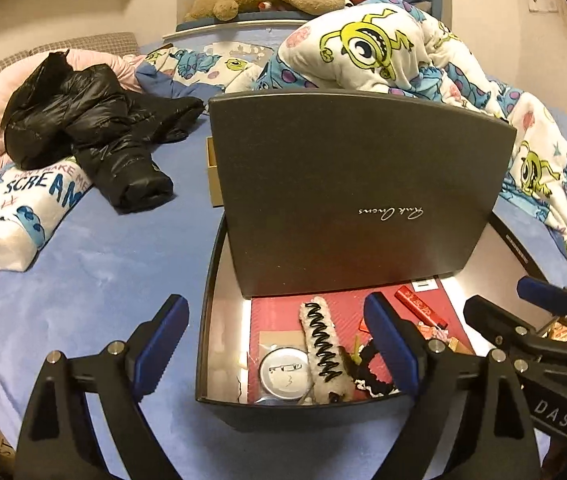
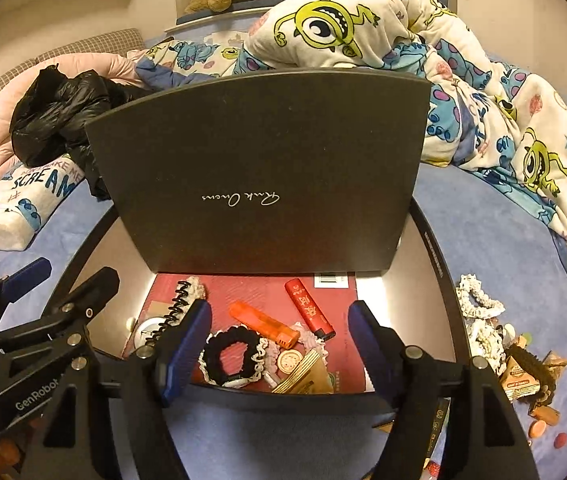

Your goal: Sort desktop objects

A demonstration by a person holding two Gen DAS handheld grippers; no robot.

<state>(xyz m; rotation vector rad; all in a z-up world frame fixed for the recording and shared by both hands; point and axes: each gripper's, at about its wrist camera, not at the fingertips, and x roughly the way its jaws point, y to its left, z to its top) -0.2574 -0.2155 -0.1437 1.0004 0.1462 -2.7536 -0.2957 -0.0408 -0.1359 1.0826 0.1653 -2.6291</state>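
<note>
A dark grey box (image 1: 203, 344) (image 2: 439, 280) stands open on the blue bed sheet, its lid (image 1: 355, 192) (image 2: 259, 168) upright. Inside lie a black spiral hair clip on fuzzy fabric (image 1: 325, 354), a round tin (image 1: 283, 372), a black scrunchie (image 2: 231, 354), an orange lighter (image 2: 265, 324) and a red lighter (image 2: 309, 310). My left gripper (image 1: 279, 344) is open and empty over the box's near left corner. My right gripper (image 2: 279, 344) is open and empty over the box's near edge. Each gripper shows in the other's view, the right one (image 1: 523, 312) and the left one (image 2: 63, 276).
Loose items lie on the sheet right of the box: a white scrunchie (image 2: 479, 300), snack packets (image 2: 523, 376) and small orange pieces (image 2: 539, 426). A black jacket (image 1: 95, 128), a pillow (image 1: 15, 216) and a cartoon blanket (image 1: 403, 48) lie further back.
</note>
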